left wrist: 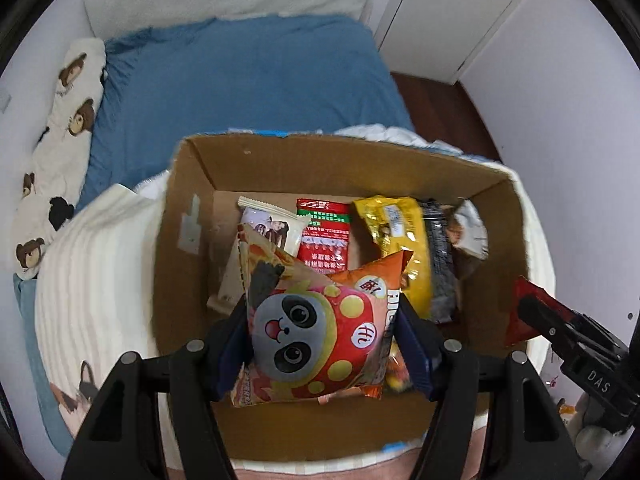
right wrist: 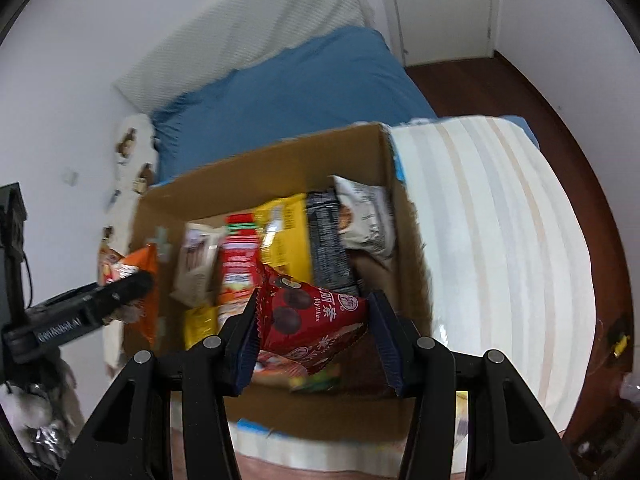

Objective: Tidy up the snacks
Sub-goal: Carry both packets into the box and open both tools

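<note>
An open cardboard box (left wrist: 188,208) (right wrist: 256,168) stands on a bed and holds several snack packets: a white one (left wrist: 276,224), a red one (left wrist: 326,232), a yellow one (left wrist: 396,236), a black one (left wrist: 438,256) and a grey one (left wrist: 470,228). My left gripper (left wrist: 322,344) is shut on an orange panda-print snack bag (left wrist: 316,328), held above the box. My right gripper (right wrist: 314,336) is shut on a red chocolate snack bag (right wrist: 312,316) over the box's right part. The right gripper and its red bag (left wrist: 524,312) show at the left wrist view's right edge; the left gripper's finger (right wrist: 120,292) enters the right wrist view from the left.
The box rests on a cream striped blanket (left wrist: 96,280) (right wrist: 500,220) over a blue bedsheet (left wrist: 248,76) (right wrist: 288,92). A bear-print pillow (left wrist: 60,140) lies along the left wall. White cupboard doors (left wrist: 448,20) and dark wood floor (right wrist: 500,84) lie beyond the bed.
</note>
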Demonstrator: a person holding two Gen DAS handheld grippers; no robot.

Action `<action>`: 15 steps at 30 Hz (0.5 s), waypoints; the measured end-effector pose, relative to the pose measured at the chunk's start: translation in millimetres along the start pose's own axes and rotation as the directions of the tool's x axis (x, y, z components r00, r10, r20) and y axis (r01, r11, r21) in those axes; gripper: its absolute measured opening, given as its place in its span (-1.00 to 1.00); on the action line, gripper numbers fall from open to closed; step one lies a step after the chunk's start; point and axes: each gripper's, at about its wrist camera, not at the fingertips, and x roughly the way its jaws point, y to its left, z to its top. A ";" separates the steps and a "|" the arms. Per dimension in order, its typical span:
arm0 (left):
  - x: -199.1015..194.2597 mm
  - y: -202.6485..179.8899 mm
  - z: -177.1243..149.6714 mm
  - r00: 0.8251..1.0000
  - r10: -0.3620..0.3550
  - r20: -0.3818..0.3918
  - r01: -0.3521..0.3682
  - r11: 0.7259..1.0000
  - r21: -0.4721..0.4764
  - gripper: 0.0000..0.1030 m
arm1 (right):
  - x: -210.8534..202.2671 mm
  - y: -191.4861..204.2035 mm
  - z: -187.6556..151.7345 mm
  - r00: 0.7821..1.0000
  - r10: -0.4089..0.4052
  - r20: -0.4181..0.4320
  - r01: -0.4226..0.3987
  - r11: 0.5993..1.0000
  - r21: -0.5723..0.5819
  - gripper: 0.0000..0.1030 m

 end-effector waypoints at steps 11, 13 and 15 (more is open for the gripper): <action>49.8 9.8 16.2 0.994 -0.005 -0.109 0.000 0.999 -0.044 0.95 | 53.9 -0.9 21.0 0.989 -0.102 -0.105 0.101 0.995 -0.021 0.79; 46.8 10.9 14.2 0.995 -0.012 -0.101 0.008 0.999 -0.049 0.96 | 56.8 4.8 19.1 0.986 -0.127 -0.108 0.122 0.991 -0.052 0.85; 44.0 10.6 11.2 0.996 -0.013 -0.092 0.009 0.999 -0.046 0.96 | 56.5 9.6 16.1 0.985 -0.134 -0.106 0.127 0.990 -0.066 0.85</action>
